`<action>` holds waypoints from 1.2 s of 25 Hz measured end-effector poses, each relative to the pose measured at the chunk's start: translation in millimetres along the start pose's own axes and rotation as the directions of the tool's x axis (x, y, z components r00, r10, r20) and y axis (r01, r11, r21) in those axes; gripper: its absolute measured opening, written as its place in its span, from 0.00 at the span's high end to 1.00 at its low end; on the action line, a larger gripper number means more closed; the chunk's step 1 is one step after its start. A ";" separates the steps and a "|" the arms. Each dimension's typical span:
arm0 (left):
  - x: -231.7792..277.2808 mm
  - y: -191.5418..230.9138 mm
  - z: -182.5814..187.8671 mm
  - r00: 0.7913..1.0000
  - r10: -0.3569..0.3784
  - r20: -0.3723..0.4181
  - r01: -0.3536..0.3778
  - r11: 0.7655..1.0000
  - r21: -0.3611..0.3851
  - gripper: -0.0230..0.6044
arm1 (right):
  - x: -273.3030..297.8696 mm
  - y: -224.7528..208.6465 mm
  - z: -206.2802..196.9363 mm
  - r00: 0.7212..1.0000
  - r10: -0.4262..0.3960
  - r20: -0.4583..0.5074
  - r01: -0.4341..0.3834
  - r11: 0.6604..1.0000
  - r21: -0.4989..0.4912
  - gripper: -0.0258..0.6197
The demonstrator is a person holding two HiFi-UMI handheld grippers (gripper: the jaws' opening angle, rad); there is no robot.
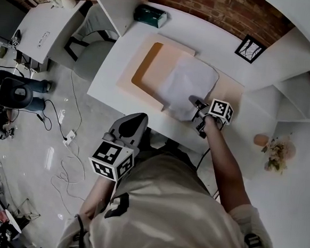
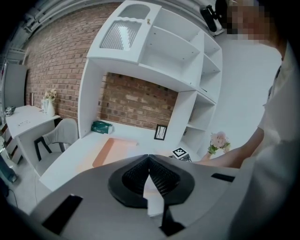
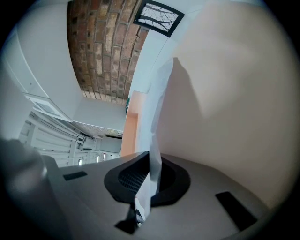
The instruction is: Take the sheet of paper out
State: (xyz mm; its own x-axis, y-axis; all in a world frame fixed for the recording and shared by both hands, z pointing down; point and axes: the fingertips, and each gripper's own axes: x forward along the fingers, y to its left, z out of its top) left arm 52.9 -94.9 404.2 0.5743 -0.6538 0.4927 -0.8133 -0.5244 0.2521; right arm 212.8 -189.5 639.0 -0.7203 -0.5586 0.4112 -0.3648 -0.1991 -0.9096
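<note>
The sheet [image 3: 157, 110] is being pinched at its near edge between the closed jaws of the right gripper [image 3: 150, 165], with the rest of the paper being held over the right part of the orange folder [image 1: 147, 67] on the white desk [image 1: 111, 88]. The left gripper [image 2: 149, 161] is being carried with its jaws together and nothing between them, off the desk's near edge and close to the person's body, well apart from the sheet.
</note>
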 end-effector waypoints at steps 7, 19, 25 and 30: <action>-1.7 8.8 1.4 1.000 0.022 -0.005 -0.022 1.000 -0.007 0.94 | -10.5 -3.9 3.3 1.000 0.003 0.012 -0.004 1.000 0.013 0.92; -8.3 41.9 13.0 1.000 -0.027 0.016 0.026 1.000 0.013 0.94 | -23.1 -13.4 7.7 0.993 -0.062 0.097 0.061 0.998 0.019 0.92; -17.0 60.1 10.5 0.999 -0.044 0.029 0.044 0.999 -0.001 0.94 | -29.6 -19.8 12.0 0.980 -0.127 0.154 0.127 0.992 0.009 0.92; -26.4 70.2 8.8 0.997 -0.059 0.045 0.060 0.998 -0.011 0.94 | -37.0 -25.7 11.1 0.964 -0.189 0.186 0.192 0.981 -0.001 0.92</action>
State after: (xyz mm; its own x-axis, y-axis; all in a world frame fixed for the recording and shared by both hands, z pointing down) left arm -18.6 -119.2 401.5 0.6250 -0.6455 0.4389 -0.7785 -0.5565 0.2903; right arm 255.5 -172.6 646.5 -0.5163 -0.6505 0.5570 -0.4970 -0.3021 -0.8135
